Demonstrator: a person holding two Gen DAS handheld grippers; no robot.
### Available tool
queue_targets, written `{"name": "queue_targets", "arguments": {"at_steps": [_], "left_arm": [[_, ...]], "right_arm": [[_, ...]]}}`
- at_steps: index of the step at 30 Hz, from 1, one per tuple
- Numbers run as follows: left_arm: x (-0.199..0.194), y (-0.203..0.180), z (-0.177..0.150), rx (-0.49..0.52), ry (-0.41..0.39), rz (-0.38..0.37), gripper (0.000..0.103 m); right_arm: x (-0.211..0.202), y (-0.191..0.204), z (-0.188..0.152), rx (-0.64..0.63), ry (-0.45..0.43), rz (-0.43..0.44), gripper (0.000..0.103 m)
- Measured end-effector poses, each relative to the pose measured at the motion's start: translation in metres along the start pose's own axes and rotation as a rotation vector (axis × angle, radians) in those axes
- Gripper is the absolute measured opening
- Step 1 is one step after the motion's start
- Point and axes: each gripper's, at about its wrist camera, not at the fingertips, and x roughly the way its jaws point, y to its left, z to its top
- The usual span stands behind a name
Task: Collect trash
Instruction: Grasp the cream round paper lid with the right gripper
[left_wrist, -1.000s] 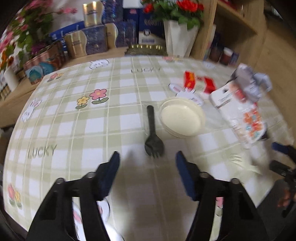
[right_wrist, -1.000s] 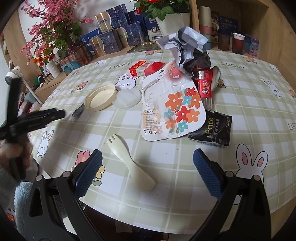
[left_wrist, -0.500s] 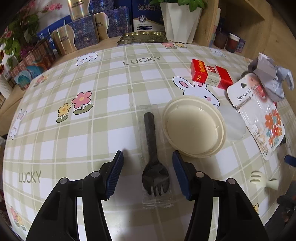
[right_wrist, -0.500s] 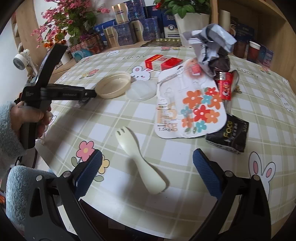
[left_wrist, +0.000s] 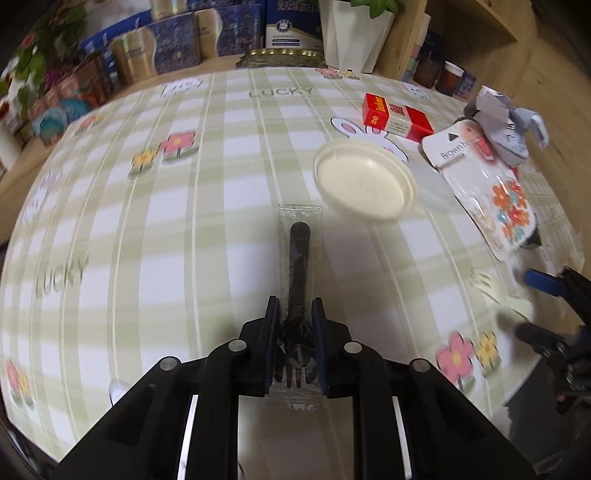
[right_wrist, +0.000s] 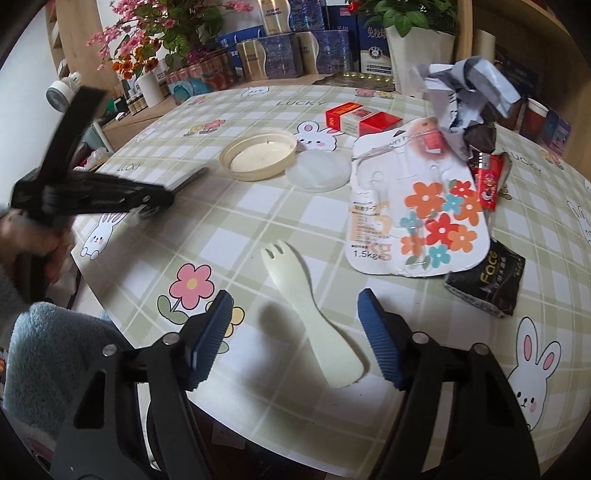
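Note:
A black plastic fork in a clear wrapper lies on the checked tablecloth. My left gripper is closing, and its pads press on the fork's head from both sides. In the right wrist view the left gripper points at the fork from the left. A cream spork lies near the table's front edge. My right gripper straddles its handle; its jaws are closing but the pads stand clear of the spork.
A cream lid, clear lid, red box, flowered packaging card, crumpled paper, red sachet and black sachet lie mid-table to right. Boxes and plant pots line the far edge.
My left gripper came forward over the black fork and closed onto its head. My right gripper's jaws narrowed around the cream spork and rolled slightly.

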Motion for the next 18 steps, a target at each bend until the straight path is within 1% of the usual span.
{"name": "queue_targets", "arguments": {"at_steps": [5,8,9,10,11,12,14,16,18], "left_arm": [[-0.013,0.004,-0.025,-0.073,-0.022,-0.025,0.017],[-0.016,0.007,-0.029,-0.112,-0.047,-0.034,0.017],[-0.016,0.008,-0.029,-0.126,-0.051,-0.035,0.016],[-0.017,0.009,-0.030,-0.144,-0.056,-0.032,0.014],[-0.017,0.009,-0.030,-0.154,-0.061,-0.027,0.013],[-0.018,0.009,-0.031,-0.157,-0.065,-0.021,0.012],[-0.024,0.011,-0.032,-0.168,-0.089,-0.009,0.010],[-0.033,0.021,-0.036,-0.210,-0.111,-0.021,0.010],[-0.043,0.033,-0.041,-0.262,-0.135,-0.033,0.010]], "right_arm": [[0.005,-0.001,0.004,0.026,0.008,0.019,0.070],[0.010,-0.001,0.018,0.046,0.016,0.039,0.070],[0.012,0.000,0.024,0.044,0.016,0.043,0.072],[0.015,0.003,0.034,0.033,0.017,0.052,0.083],[0.017,0.006,0.040,0.020,0.016,0.060,0.096],[0.019,0.009,0.047,0.001,0.015,0.067,0.098],[0.029,0.019,0.066,-0.060,0.032,0.071,0.097],[0.041,0.026,0.083,-0.101,0.047,0.059,0.097],[0.053,0.029,0.098,-0.117,0.058,0.059,0.097]]}}
